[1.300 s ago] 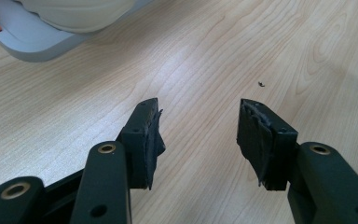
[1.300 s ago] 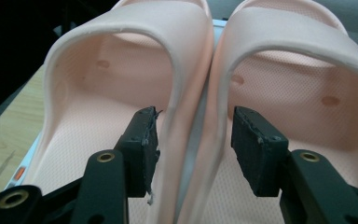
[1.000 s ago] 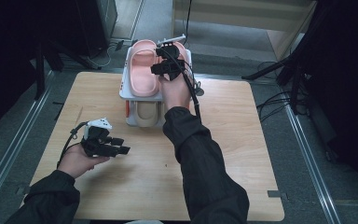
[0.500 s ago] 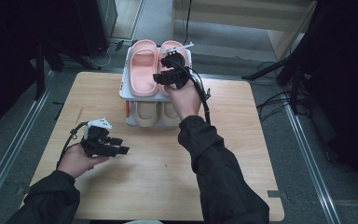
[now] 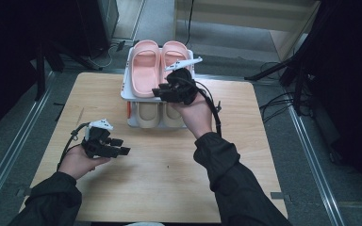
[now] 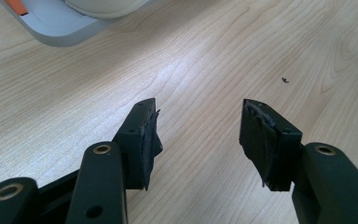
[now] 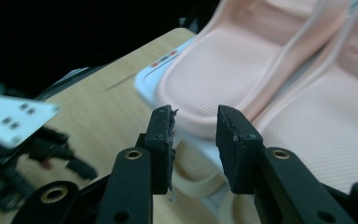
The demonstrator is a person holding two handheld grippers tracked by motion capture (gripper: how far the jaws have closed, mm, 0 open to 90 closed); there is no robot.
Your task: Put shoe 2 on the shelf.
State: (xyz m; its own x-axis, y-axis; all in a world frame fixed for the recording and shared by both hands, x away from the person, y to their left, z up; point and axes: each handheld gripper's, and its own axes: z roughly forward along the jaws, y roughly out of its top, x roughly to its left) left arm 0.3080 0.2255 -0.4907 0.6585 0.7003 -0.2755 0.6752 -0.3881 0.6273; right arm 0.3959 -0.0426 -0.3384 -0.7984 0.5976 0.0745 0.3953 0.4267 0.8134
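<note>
Right gripper [image 5: 162,90]: we held it raised at the front edge of the pale pink rubber slippers [image 5: 143,70], jaws narrowly parted, empty.
Slippers: on top of the white two-tier plastic rack [image 5: 126,94].
Left gripper [image 5: 120,147]: low over the light wooden table [image 5: 160,174], jaws wide, empty.

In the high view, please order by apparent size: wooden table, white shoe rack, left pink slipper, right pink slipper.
1. Light wooden table
2. White two-level shoe rack
3. The two pink rubber slippers, left and right: alike; the right gripper covers part of the right one.
</note>
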